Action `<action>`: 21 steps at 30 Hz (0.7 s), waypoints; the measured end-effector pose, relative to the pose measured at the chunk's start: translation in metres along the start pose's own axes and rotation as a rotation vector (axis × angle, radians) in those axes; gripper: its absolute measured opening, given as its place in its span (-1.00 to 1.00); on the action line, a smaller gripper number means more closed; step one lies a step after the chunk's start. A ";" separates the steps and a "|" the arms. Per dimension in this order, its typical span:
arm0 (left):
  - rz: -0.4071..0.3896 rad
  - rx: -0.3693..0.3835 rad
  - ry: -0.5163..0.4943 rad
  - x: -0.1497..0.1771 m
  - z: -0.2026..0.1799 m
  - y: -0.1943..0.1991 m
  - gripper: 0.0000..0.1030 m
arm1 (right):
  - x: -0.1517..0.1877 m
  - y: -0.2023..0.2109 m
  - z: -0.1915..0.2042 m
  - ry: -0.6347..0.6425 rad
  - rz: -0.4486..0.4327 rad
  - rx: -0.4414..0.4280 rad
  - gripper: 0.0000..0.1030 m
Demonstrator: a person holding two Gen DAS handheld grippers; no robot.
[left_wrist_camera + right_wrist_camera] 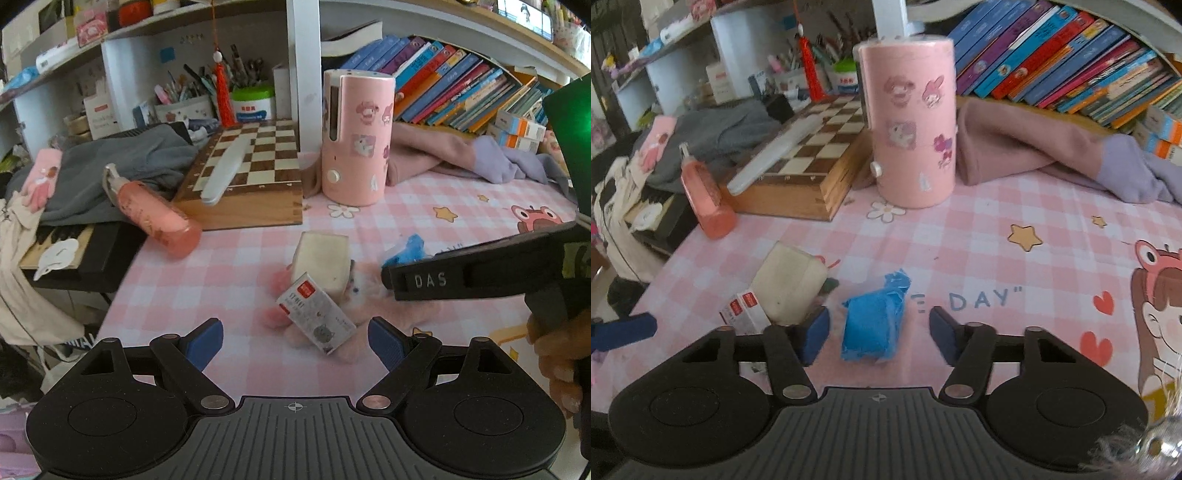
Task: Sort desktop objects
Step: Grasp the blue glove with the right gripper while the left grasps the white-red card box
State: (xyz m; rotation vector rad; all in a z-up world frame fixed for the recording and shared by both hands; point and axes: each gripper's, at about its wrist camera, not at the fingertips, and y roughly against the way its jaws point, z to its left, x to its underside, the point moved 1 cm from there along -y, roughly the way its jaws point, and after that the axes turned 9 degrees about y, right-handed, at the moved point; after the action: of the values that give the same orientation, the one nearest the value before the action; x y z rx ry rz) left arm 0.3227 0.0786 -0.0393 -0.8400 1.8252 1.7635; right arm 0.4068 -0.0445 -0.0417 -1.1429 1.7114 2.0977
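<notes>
While both tongs are held wide open and empty, targets are framed on the desk [997, 236]. Left tongs [295, 341]: small box [316, 319] lies tilted against a cream block [323, 264], just ahead. Right tongs [879, 338]: blue wad [873, 319] sits between the pads. Closure should be centred on the wad; the block should be avoided.

Both wrist views low over the desk, facing the shelves, sharing the pink canister [355, 138] [911, 122].

"DAS" on right gripper arm [480, 275]; "DAY" on pink checked tablecloth [997, 236].
</notes>
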 end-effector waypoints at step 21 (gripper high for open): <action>0.090 0.046 0.137 -0.006 -0.002 -0.043 -0.31 | 0.007 0.039 -0.029 -0.075 -0.052 -0.015 -0.47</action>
State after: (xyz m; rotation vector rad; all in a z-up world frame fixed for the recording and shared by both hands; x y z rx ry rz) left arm 0.3573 0.0775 -0.0656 -0.8929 2.0128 1.7488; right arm 0.3919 -0.0847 -0.0183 -1.0863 1.6180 2.0975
